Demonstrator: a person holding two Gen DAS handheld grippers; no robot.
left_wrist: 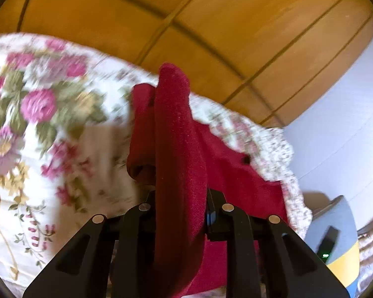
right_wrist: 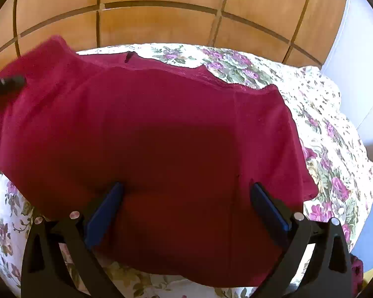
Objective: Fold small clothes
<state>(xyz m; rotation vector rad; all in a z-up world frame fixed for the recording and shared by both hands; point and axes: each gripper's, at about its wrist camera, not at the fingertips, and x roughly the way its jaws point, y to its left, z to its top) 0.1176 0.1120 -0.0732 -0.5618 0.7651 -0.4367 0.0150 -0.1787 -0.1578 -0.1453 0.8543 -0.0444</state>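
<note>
A: What is the biggest thing here?

B: The floral bedcover [right_wrist: 318,129], white with pink flowers. It fills the lower part of both views, and behind it the wooden panels [right_wrist: 161,22] rise.

A: And the cloth to fold?

B: The red garment [right_wrist: 161,129] lies spread on the bedcover. In the right wrist view it takes most of the middle. Its left edge is lifted from the cover.

A: Who lifts it?

B: The left gripper [left_wrist: 180,198]. Its jaws are pressed together on a fold of the red garment, which stands up between them like a ridge. The picture there is blurred, so maybe more than one layer is pinched; I cannot say.

A: And the other tool?

B: The right gripper [right_wrist: 186,198] hangs over the near part of the garment. Its blue pads [right_wrist: 107,208] stand wide apart, and nothing is held between them
</note>
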